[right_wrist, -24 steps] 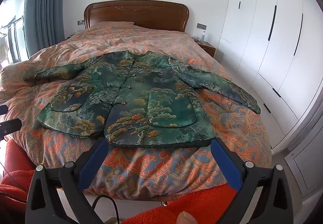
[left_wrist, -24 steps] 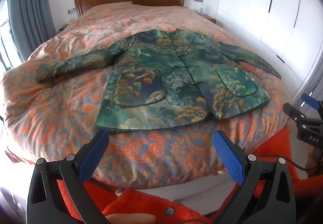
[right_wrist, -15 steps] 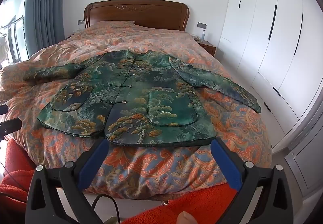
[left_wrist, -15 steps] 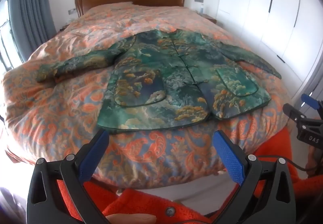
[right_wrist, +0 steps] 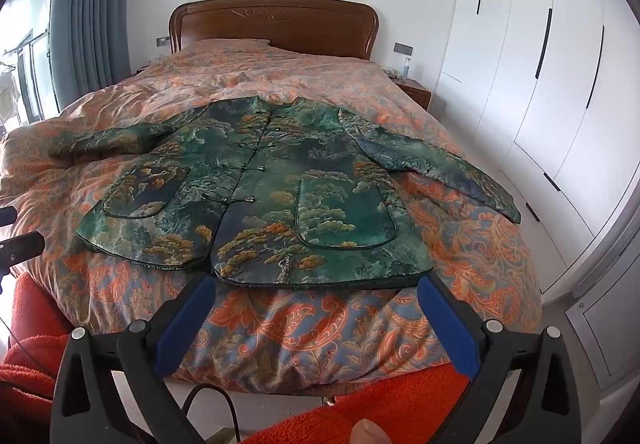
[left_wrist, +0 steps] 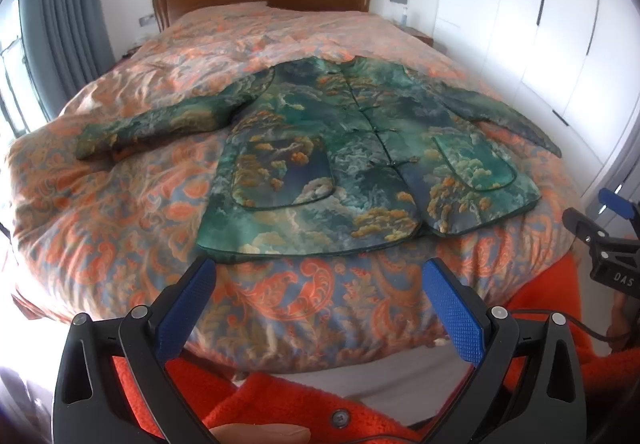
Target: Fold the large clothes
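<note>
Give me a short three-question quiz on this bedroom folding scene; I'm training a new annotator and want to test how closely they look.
1. True or false: the green jacket lies spread flat on the bed, front side up, both sleeves stretched outward.
2. Which gripper is holding fabric? A) left gripper B) right gripper C) both D) neither
3. Fill in: the jacket's hem lies near the ____ end of the bed, its collar toward the headboard.

Key
1. True.
2. D: both stand open with nothing between the fingers, short of the hem.
3. Foot.
</note>
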`<state>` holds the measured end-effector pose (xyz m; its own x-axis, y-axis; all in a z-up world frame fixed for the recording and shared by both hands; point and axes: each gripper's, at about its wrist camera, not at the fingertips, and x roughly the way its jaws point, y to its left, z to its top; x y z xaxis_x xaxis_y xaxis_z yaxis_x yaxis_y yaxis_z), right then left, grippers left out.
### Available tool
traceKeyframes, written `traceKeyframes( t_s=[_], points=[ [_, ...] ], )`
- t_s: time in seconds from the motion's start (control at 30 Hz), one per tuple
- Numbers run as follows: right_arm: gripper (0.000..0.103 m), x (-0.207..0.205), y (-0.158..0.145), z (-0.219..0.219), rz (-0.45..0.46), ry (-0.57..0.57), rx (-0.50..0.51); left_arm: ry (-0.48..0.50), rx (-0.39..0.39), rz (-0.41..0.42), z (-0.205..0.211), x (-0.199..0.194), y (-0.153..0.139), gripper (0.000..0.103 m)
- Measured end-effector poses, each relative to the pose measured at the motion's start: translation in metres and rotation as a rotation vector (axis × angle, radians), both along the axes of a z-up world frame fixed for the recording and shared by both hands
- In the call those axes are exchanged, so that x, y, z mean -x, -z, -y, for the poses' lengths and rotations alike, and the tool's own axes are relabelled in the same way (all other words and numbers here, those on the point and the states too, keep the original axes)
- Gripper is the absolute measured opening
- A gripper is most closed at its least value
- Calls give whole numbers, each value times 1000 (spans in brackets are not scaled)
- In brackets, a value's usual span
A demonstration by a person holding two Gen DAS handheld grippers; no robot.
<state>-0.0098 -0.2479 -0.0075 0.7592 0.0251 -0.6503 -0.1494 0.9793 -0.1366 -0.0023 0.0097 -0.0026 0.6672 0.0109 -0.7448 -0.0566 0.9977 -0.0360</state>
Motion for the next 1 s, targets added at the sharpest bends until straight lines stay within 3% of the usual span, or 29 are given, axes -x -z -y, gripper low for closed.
traceKeyframes(
  t_s=[1.0],
  points=[
    [103,-2,2,-1,-6,-1,-1,-11,-8,-12,0,-2,5,103]
  ],
)
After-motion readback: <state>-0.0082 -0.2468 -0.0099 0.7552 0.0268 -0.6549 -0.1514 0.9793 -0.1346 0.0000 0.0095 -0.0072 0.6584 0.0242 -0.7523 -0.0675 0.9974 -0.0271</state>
